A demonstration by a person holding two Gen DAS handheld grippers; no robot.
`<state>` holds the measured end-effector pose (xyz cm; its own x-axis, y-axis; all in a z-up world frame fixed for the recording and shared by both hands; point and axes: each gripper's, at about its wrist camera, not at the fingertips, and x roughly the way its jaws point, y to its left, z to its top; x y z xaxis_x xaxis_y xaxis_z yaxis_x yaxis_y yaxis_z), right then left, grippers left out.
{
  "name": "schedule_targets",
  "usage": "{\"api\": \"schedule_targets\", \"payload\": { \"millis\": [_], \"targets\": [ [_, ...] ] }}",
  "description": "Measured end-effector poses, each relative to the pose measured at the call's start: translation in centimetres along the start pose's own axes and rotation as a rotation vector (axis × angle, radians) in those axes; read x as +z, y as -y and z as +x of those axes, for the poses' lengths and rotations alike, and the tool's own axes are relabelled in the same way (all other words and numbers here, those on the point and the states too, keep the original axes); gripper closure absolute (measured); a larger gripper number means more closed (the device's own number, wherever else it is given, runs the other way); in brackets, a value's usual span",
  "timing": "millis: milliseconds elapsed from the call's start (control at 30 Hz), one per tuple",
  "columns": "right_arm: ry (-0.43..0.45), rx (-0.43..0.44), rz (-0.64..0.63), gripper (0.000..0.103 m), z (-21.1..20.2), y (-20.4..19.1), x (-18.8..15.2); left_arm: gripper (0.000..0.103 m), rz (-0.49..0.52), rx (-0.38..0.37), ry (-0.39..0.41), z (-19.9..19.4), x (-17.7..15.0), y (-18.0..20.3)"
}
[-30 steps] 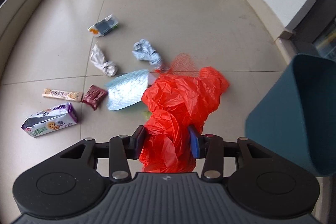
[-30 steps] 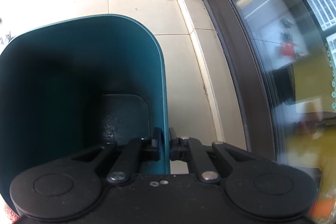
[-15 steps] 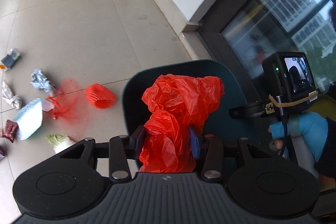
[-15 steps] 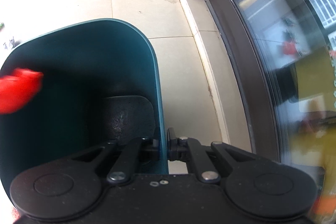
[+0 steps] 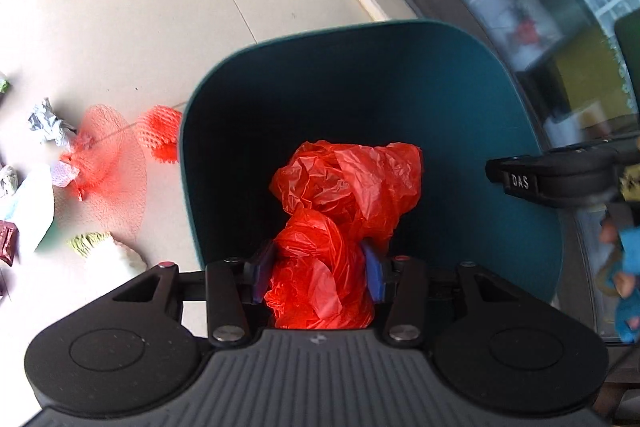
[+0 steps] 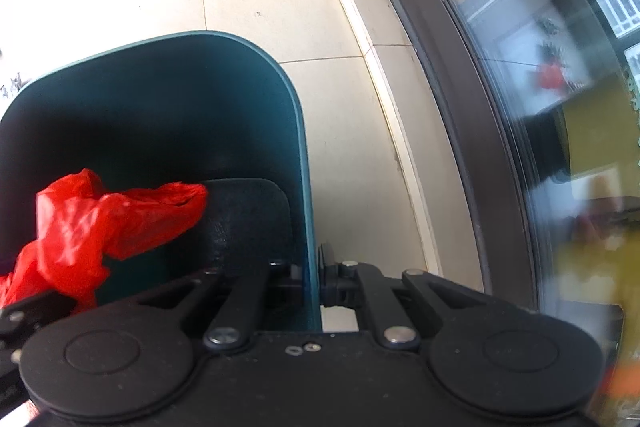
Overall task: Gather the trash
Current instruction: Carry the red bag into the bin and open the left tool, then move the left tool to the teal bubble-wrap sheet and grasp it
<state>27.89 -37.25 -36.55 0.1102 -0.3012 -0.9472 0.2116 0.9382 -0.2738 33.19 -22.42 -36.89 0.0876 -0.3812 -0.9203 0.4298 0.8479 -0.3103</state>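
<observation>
My left gripper (image 5: 316,273) is shut on a crumpled red plastic bag (image 5: 344,195) and holds it over the open mouth of the dark teal bin (image 5: 500,99). The bag's free end hangs inside the bin. In the right wrist view the red bag (image 6: 100,223) reaches in from the left. My right gripper (image 6: 312,277) is shut on the teal bin's right wall (image 6: 300,155), one finger inside and one outside.
Loose trash lies on the tiled floor left of the bin: a red mesh net (image 5: 108,163), an orange foam net (image 5: 160,131), crumpled foil (image 5: 46,123), a dark red wrapper (image 5: 7,241). A glass door (image 6: 560,107) stands right of the bin.
My left gripper carried the red bag from the floor to above the bin, then down into its mouth. The right gripper kept its hold on the bin wall.
</observation>
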Motion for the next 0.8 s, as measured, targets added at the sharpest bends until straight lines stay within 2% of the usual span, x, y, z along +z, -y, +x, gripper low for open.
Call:
{"api": "schedule_targets", "payload": {
  "millis": [67, 233, 333, 400, 567, 800],
  "targets": [
    [-0.007, 0.001, -0.011, 0.099, 0.2, -0.1, 0.1, 0.055, 0.013, -0.01, 0.006, 0.1, 0.2, 0.3],
    [-0.024, 0.01, -0.003, 0.099, 0.8, 0.1, 0.3, 0.031, -0.002, -0.013, 0.029, 0.2, 0.8, 0.4],
    [-0.032, 0.022, 0.006, 0.099, 1.1, 0.6, 0.4, 0.031, 0.007, -0.011, 0.022, 0.5, 0.9, 0.7],
    [-0.037, 0.026, 0.01, 0.099, 1.3, 0.9, 0.4, 0.031, -0.007, -0.015, 0.044, -0.4, 0.8, 0.8],
    [-0.049, 0.033, 0.016, 0.099, 2.0, 1.5, 0.5, 0.031, -0.119, -0.003, 0.129, -5.5, -0.4, -1.6],
    [-0.072, 0.038, -0.01, 0.099, 2.3, 1.3, 0.9, 0.031, -0.237, 0.127, 0.208, -11.8, -2.0, -6.0]
  ]
}}
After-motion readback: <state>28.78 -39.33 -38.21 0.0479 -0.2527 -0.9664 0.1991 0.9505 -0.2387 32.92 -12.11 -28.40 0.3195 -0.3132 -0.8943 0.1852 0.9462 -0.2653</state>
